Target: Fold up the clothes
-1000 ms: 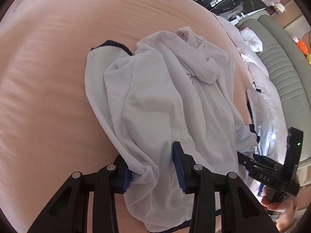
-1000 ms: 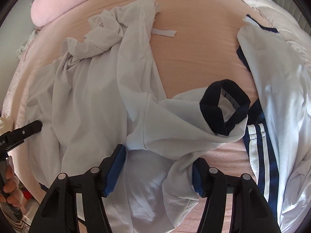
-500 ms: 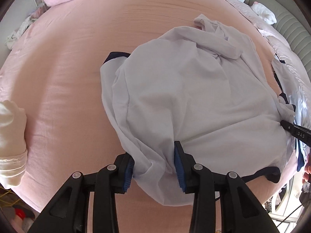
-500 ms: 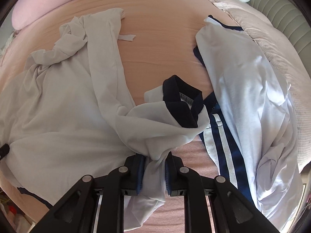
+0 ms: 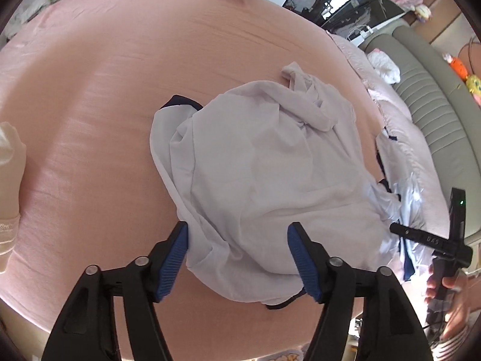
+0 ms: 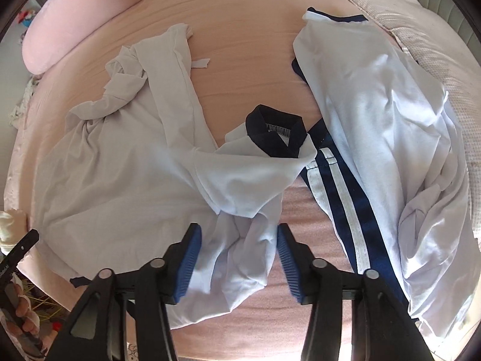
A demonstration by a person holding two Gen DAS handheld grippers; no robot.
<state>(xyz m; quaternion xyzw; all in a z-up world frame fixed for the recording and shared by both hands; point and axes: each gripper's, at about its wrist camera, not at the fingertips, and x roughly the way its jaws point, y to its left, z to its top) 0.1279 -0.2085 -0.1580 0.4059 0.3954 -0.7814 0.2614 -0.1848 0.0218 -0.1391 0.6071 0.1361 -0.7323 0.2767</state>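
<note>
A crumpled white shirt point(image 5: 270, 180) with navy trim lies on the pink bed point(image 5: 105, 105). My left gripper point(image 5: 237, 240) is open, its blue pads either side of the shirt's near hem. In the right wrist view the same shirt point(image 6: 120, 165) spreads left, its navy collar point(image 6: 275, 134) in the middle. My right gripper point(image 6: 239, 240) is open, with a bunched fold of the shirt lying between the pads. The right gripper also shows in the left wrist view point(image 5: 433, 240).
A second white garment with navy and white stripes point(image 6: 375, 150) lies at the right. A pink pillow point(image 6: 75, 30) sits at the bed's head. A quilted blanket point(image 6: 421, 30) and grey sofa point(image 5: 436, 105) lie beyond. The bed's edge is near the grippers.
Both grippers have opened and let go of the shirt; half a second ago the right was shut on the fold. The shirt now lies bunched on the bed.
</note>
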